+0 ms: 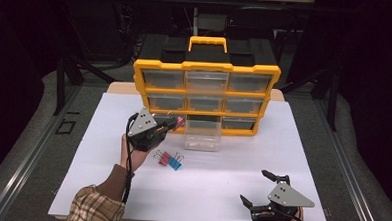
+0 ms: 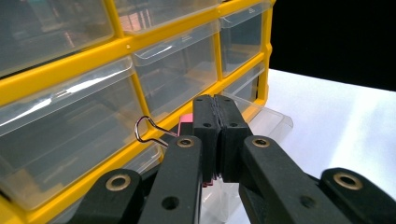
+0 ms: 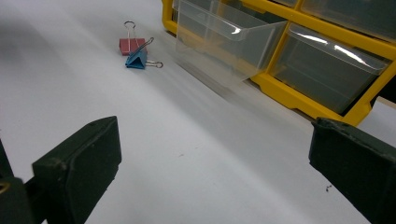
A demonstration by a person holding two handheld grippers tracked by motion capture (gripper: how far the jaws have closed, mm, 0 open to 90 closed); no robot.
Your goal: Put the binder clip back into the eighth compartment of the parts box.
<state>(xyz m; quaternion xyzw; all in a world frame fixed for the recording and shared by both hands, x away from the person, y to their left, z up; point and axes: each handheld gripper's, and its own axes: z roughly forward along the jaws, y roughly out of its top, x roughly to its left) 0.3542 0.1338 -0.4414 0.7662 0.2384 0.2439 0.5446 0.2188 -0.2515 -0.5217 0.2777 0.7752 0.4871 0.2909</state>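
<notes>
I am holding a small pink binder clip point(image 2: 187, 119) in my left hand-held gripper point(image 2: 215, 116). The jaws are squeezing shut on it, with the pink body pinched between the two black pads. One silver wire loop is sticking out to the left side of the jaws in the left gripper view.

I think the clip is light, hard and a bit slippery, because it is thin painted metal. It is not going to break. The wire loops are wobbling things that can swing, so the flat pink body is the best place to pinch it, and that is where I am holding it. A loose pinch could let it twist or slide out.

In the high view my left hand-held gripper point(image 1: 175, 122) is hanging just left of the open clear drawer point(image 1: 203, 133) at the bottom middle of the yellow box of drawers point(image 1: 207, 67). The clip is right beside the drawer but not over it yet.

Two more clips, a red one point(image 1: 163, 157) and a blue one point(image 1: 175, 162), are lying touching each other on the white table point(image 1: 215, 191), a bit nearer to me.

My right hand-held gripper point(image 1: 254, 189) is resting at the near right of the table. Its jaws are standing wide apart with nothing in them.
</notes>
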